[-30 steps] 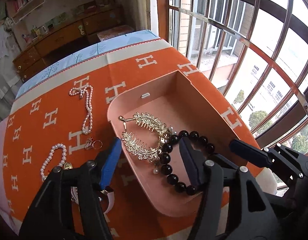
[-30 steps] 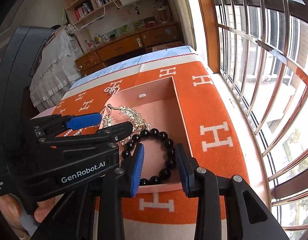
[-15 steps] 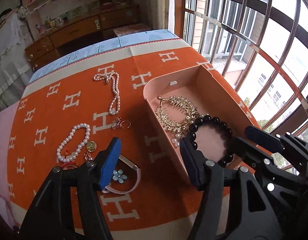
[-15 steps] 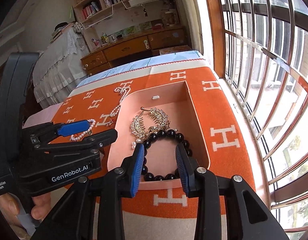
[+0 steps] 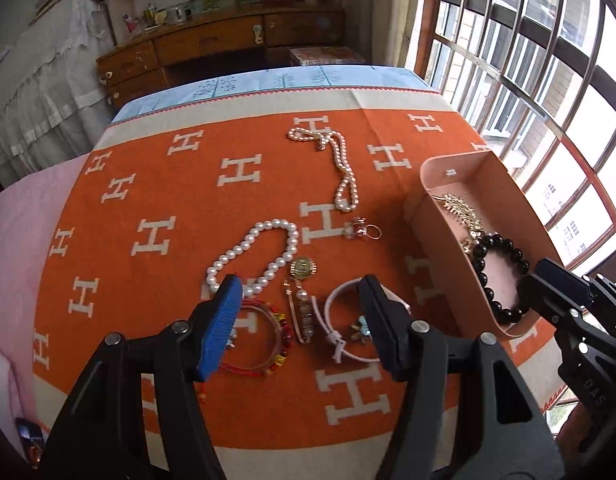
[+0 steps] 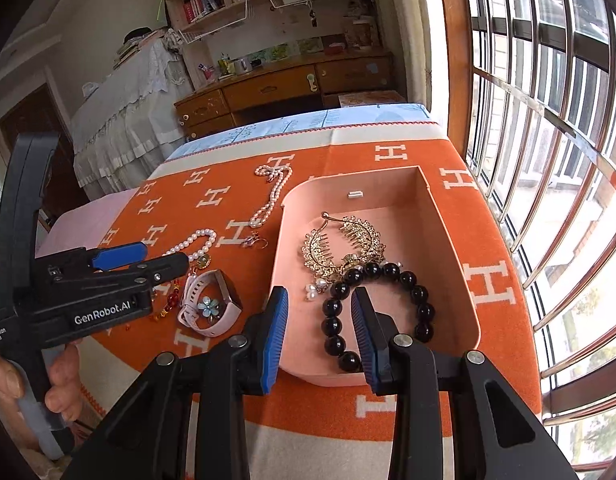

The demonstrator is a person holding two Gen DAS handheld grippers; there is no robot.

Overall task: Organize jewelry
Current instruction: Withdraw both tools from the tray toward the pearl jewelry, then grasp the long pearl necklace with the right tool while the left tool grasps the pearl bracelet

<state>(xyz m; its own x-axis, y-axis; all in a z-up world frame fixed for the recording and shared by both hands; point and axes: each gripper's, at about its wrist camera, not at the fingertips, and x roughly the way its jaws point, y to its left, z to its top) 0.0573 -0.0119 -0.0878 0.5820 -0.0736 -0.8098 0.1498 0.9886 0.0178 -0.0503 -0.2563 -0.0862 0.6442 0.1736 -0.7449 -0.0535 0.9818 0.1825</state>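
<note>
A pink tray [image 6: 448, 240] on the orange cloth holds a gold comb [image 6: 340, 240] and a black bead bracelet [image 6: 388, 280]; the tray also shows in the left wrist view [image 5: 504, 184]. My left gripper [image 5: 299, 320] is open and empty above a pin brooch [image 5: 301, 312], between a red bracelet [image 5: 267, 336] and a pink watch [image 5: 348, 320]. A pearl bracelet [image 5: 251, 252], a ring [image 5: 364, 230] and a pearl necklace [image 5: 340, 164] lie further out. My right gripper [image 6: 320, 332] is open and empty above the tray's near left rim.
The orange cloth [image 5: 147, 200] covers the table. A barred window [image 6: 548, 120] runs along the right side. A wooden dresser [image 5: 211, 48] stands beyond the far table edge. A pink cloth [image 5: 15, 240] lies at the left.
My left gripper has swung left from over the tray to over the loose jewelry on the cloth. My right gripper has drawn back slightly and shifted left over the tray rim.
</note>
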